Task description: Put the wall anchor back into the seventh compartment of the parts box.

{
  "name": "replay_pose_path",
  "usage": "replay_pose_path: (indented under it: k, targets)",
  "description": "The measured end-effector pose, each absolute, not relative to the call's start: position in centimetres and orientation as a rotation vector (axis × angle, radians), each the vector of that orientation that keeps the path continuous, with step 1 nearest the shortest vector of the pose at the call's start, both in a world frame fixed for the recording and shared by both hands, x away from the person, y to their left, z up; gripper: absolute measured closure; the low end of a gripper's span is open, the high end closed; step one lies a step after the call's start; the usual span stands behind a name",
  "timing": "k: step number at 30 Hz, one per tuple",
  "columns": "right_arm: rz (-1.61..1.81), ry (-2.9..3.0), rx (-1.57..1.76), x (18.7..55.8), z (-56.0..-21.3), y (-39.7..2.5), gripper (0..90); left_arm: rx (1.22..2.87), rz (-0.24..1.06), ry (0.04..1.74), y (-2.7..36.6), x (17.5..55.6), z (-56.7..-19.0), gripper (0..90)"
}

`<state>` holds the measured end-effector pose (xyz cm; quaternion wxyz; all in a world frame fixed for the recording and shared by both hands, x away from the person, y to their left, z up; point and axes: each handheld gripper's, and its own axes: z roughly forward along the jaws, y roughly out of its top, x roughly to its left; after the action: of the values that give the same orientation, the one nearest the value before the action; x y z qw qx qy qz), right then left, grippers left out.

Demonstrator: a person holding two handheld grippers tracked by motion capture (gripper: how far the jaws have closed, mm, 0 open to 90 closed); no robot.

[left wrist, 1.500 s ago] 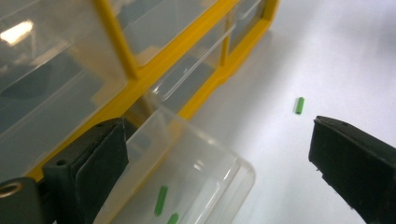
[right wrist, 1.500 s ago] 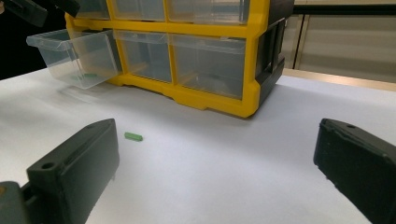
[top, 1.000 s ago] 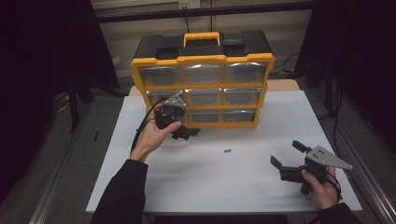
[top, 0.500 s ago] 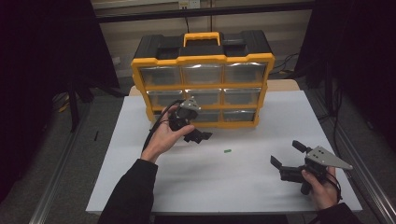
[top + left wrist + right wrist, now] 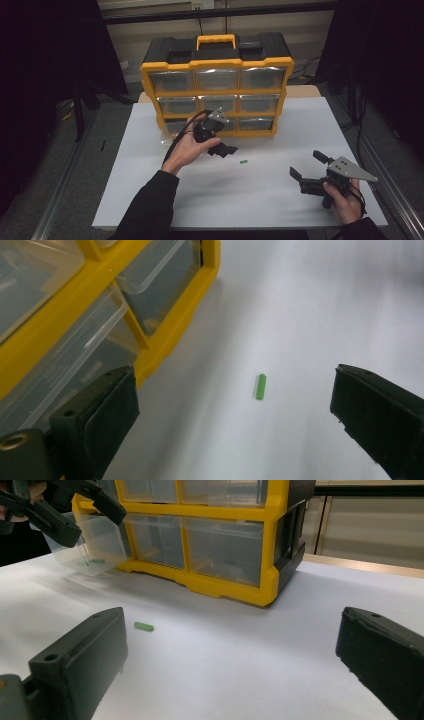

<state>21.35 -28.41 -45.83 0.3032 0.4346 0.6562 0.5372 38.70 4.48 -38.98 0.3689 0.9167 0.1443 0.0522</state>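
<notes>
A small green stick [image 5: 243,161] lies on the white table [image 5: 150,200], in front of the yellow drawer organiser [image 5: 217,95]. My left gripper [image 5: 225,149] hovers just left of it, open and holding nothing. In the left gripper view the stick [image 5: 260,386] lies on the table ahead, between the wide-apart jaws of the left gripper [image 5: 232,390]. My right gripper [image 5: 306,164] is open and empty near the table's front right. In its own view the right gripper [image 5: 235,630] faces the organiser [image 5: 220,535], with the stick [image 5: 143,626] to the left.
The organiser's bottom-left clear drawer [image 5: 87,545] is pulled out and tilted, with small green pieces inside. It also shows at the cabinet's foot [image 5: 169,136]. The other drawers are shut. Table edges are close on the right and front.
My left gripper has moved right along the organiser's front and down toward the green stick. The right gripper has stayed where it was.
</notes>
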Motion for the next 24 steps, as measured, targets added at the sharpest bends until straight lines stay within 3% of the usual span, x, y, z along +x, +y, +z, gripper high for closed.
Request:
replay_pose_path:
  k: [24]
  targets:
    - [1.424, 1.741, 1.151, 21.3, -45.8, -28.4, 0.0, 2.483, 0.069, 0.338, 1.1, 38.5, -41.6, 6.7]
